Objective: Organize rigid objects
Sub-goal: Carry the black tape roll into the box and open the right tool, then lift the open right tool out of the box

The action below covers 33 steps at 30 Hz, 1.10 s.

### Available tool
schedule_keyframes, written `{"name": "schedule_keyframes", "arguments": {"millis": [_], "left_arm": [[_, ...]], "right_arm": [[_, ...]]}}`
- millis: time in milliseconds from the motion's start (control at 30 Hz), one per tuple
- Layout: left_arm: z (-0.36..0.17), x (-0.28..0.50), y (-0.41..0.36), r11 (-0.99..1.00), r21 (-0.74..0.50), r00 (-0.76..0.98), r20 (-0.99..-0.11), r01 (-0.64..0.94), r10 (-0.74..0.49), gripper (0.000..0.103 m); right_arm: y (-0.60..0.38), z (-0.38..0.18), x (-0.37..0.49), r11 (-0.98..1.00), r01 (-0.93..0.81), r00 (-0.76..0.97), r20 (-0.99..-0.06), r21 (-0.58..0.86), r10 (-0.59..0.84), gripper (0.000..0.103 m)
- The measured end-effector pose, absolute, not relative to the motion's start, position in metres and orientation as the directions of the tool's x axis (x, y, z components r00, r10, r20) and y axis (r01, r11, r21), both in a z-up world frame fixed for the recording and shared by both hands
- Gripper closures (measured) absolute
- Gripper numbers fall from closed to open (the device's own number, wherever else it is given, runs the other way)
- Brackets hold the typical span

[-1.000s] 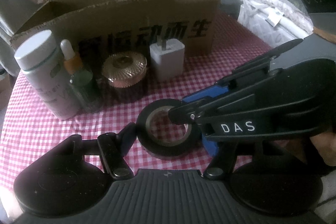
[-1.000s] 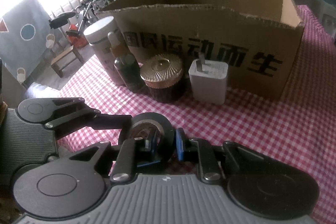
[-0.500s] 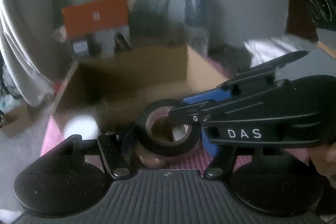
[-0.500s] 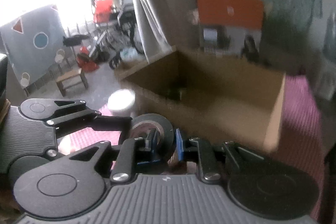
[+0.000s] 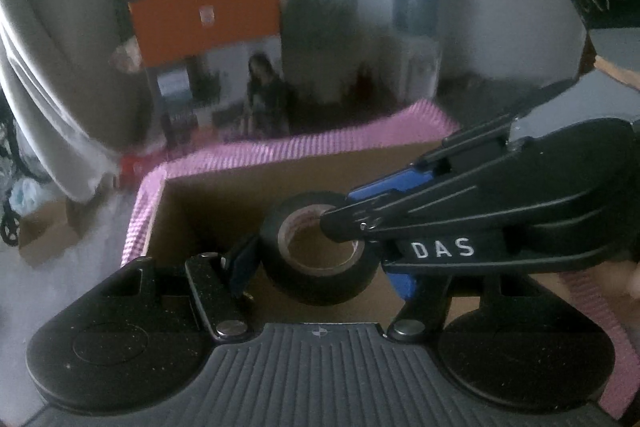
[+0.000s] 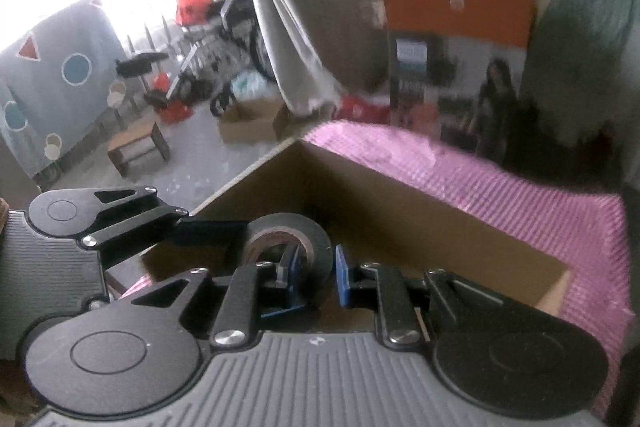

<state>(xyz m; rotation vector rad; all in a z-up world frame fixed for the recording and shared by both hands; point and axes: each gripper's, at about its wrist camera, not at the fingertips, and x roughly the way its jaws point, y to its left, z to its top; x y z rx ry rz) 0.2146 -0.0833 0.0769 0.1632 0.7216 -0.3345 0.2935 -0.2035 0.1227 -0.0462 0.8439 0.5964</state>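
Observation:
A black roll of tape [image 5: 318,253] hangs in the air above the open cardboard box [image 5: 200,215]. My left gripper [image 5: 320,267] holds the roll across its outer sides. My right gripper [image 6: 314,269] grips the roll's wall [image 6: 296,239], one finger inside the hole and one outside. In the left wrist view the right gripper [image 5: 460,227] reaches in from the right. In the right wrist view the left gripper [image 6: 120,223] comes in from the left. The box's brown inside [image 6: 400,223] lies below the roll.
The box stands on a pink checked tablecloth [image 6: 540,215]. An orange and white product box [image 5: 208,43] stands behind the table, with a curtain [image 5: 48,67] at the left. The jars and charger are out of view.
Both grippers lifted the tape roll off the table and carried it forward over the open box. The bottles, jar and charger dropped out of view.

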Motion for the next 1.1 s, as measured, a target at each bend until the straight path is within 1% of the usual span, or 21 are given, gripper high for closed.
{"name": "schedule_keyframes", "arguments": {"millis": [100, 233, 467, 700, 833, 867, 967, 1100], "left_arm": [[0.062, 0.246, -0.086, 0.929, 0.056, 0.643, -0.737, 0.365, -0.208, 0.037], [0.037, 0.279, -0.091, 0.924, 0.064, 0.546, -0.821, 0.378, -0.166, 0.037], [0.008, 0.311, -0.099, 0.911, 0.090, 0.454, -0.884, 0.402, -0.113, 0.036], [0.000, 0.321, -0.103, 0.905, 0.105, 0.432, -0.897, 0.412, -0.092, 0.036], [0.006, 0.323, -0.103, 0.906, 0.115, 0.450, -0.888, 0.407, -0.089, 0.028], [0.008, 0.322, -0.103, 0.906, 0.116, 0.454, -0.886, 0.406, -0.090, 0.028], [0.019, 0.315, -0.102, 0.908, 0.124, 0.478, -0.874, 0.400, -0.092, 0.024], [0.045, 0.297, -0.098, 0.916, 0.116, 0.530, -0.840, 0.384, -0.116, 0.018]], "right_arm": [[-0.201, 0.098, 0.335, 0.840, -0.488, 0.445, -0.760, 0.237, 0.473, 0.082], [-0.198, 0.060, 0.368, 0.850, -0.443, 0.362, -0.810, 0.286, 0.461, 0.082], [-0.200, 0.014, 0.398, 0.863, -0.381, 0.290, -0.844, 0.331, 0.451, 0.083], [-0.199, -0.005, 0.408, 0.872, -0.353, 0.274, -0.853, 0.339, 0.443, 0.081], [-0.204, -0.009, 0.413, 0.867, -0.314, 0.264, -0.842, 0.386, 0.471, 0.080], [-0.204, -0.009, 0.414, 0.868, -0.309, 0.267, -0.840, 0.389, 0.472, 0.079], [-0.208, 0.001, 0.407, 0.863, -0.315, 0.289, -0.826, 0.395, 0.484, 0.079], [-0.217, 0.031, 0.390, 0.845, -0.338, 0.341, -0.782, 0.415, 0.521, 0.079]]}}
